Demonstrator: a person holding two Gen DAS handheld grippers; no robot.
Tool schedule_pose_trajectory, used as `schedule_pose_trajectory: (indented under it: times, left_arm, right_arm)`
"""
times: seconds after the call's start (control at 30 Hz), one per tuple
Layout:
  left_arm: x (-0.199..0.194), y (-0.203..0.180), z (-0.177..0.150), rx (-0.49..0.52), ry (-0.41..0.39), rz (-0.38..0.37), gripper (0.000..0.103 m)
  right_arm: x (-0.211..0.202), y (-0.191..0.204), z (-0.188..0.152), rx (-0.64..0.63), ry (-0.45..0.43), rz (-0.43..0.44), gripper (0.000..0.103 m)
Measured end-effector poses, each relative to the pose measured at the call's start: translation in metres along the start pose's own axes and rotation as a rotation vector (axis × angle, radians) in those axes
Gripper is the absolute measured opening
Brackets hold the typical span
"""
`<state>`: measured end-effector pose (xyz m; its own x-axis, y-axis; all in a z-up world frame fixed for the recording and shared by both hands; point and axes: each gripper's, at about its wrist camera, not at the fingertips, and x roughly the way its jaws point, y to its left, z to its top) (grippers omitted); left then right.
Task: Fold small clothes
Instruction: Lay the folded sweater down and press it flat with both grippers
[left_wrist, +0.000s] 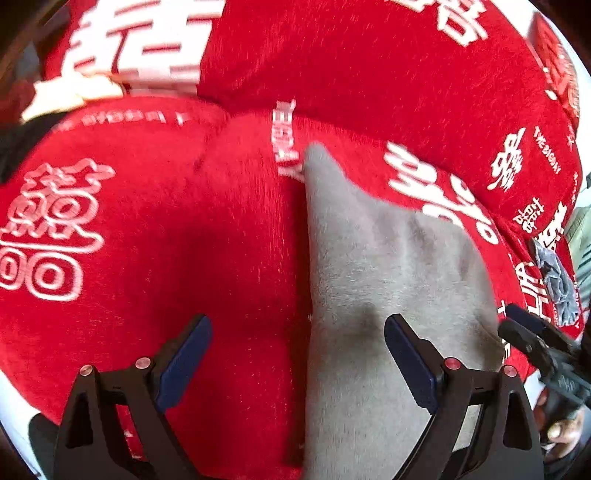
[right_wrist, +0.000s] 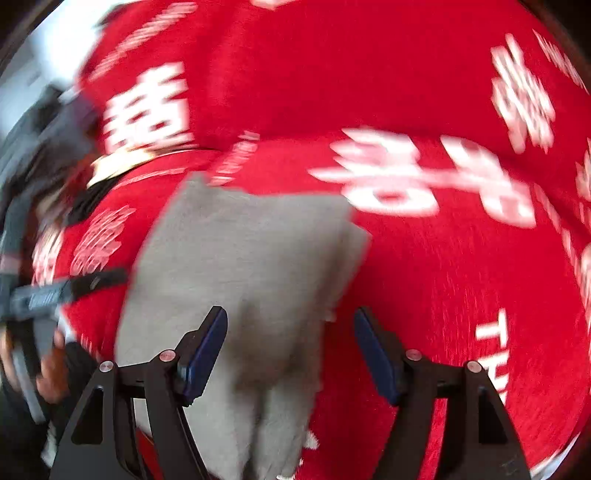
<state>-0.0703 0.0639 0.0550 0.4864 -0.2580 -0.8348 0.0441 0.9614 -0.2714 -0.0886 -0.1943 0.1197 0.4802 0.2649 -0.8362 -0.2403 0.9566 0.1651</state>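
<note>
both grippers stand open over a grey garment on red bedding

in the left wrist view the left gripper fills the lower part of the frame, its two blue-padded fingers spread wide. nothing is pinched between them. the grey garment lies on the red blanket, running from a pointed corner near the centre of the frame down to the bottom edge. its straight left edge falls in the gap between the fingers, and the right-hand finger sits over the grey cloth. the blanket carries white printed characters and lettering. at the right edge of this frame the black tip of the right gripper shows, with a small crumpled blue-grey cloth just above it.

the right wrist view is blurred by motion. the right gripper sits at the bottom centre, its fingers apart and gripping nothing. the grey garment spreads across the centre-left of the frame; its lower right edge passes between the two fingers. the left gripper shows at the left edge, just beside the garment's left border.
</note>
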Motion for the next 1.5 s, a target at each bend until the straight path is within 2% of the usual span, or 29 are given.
schedule_pose_trajectory:
  times: [0.1,0.13,0.2,0.23,0.27,0.33,0.47,0.53,0.63,0.67,0.77,0.87,0.93,1.07,1.17,1.27,1.33,1.43,1.5]
  left_arm:
    - [-0.007,-0.017,-0.006,0.066,-0.027,0.013,0.095]
    - [-0.004,-0.024,-0.007,0.097,-0.032,0.036,0.095]
    - [0.009,-0.032,-0.008,0.145,-0.035,0.128,0.095]
    - [0.021,-0.030,-0.008,0.149,-0.012,0.180,0.095]
    - [0.029,-0.025,-0.008,0.138,0.011,0.175,0.095]
    - [0.035,-0.014,-0.009,0.089,0.023,0.137,0.103]
    - [0.038,-0.008,-0.010,0.067,0.033,0.114,0.103]
    - [0.034,-0.012,-0.004,0.068,0.036,0.121,0.103]
    - [0.028,-0.019,0.014,0.085,-0.008,0.151,0.103]
    - [0.034,-0.023,0.023,0.093,0.000,0.185,0.103]
    - [0.056,-0.029,0.041,0.123,0.053,0.231,0.103]
    - [0.073,-0.035,0.052,0.148,0.074,0.273,0.103]
    - [0.080,-0.037,0.058,0.158,0.077,0.280,0.103]
    - [0.101,-0.035,0.071,0.145,0.101,0.286,0.103]
    - [0.112,-0.034,0.078,0.124,0.112,0.257,0.103]
    - [0.111,-0.036,0.084,0.135,0.122,0.260,0.103]
    - [0.098,-0.037,0.082,0.145,0.096,0.282,0.103]
    - [0.079,-0.038,0.071,0.154,0.071,0.251,0.103]
    - [0.072,-0.041,0.061,0.171,0.061,0.255,0.103]
  right_arm:
    - [-0.004,0.039,-0.013,-0.180,-0.010,0.070,0.075]
    - [-0.001,0.048,-0.018,-0.224,-0.002,0.076,0.075]
    - [0.013,0.059,-0.026,-0.283,0.023,0.051,0.074]
    - [0.021,0.058,-0.029,-0.284,0.040,0.034,0.074]
    - [0.029,0.052,-0.032,-0.265,0.056,0.029,0.074]
    - [0.035,0.042,-0.036,-0.227,0.056,0.051,0.074]
    - [0.032,0.037,-0.038,-0.223,0.041,0.086,0.074]
    - [0.026,0.036,-0.030,-0.197,0.038,0.106,0.075]
    - [0.025,0.029,-0.007,-0.164,-0.003,0.115,0.077]
    - [0.028,0.027,-0.001,-0.161,0.004,0.107,0.079]
    - [0.053,0.013,0.022,-0.126,0.055,0.113,0.079]
    - [0.076,0.000,0.038,-0.111,0.083,0.094,0.079]
    - [0.089,-0.009,0.046,-0.107,0.105,0.062,0.079]
    - [0.107,-0.030,0.059,-0.059,0.121,0.096,0.080]
    - [0.115,-0.035,0.065,-0.054,0.128,0.090,0.080]
    - [0.111,-0.033,0.069,-0.039,0.139,0.052,0.080]
    - [0.096,-0.024,0.069,-0.059,0.106,0.024,0.080]
    - [0.068,0.005,0.057,-0.157,0.056,0.065,0.080]
    - [0.057,0.025,0.048,-0.227,0.052,0.088,0.080]
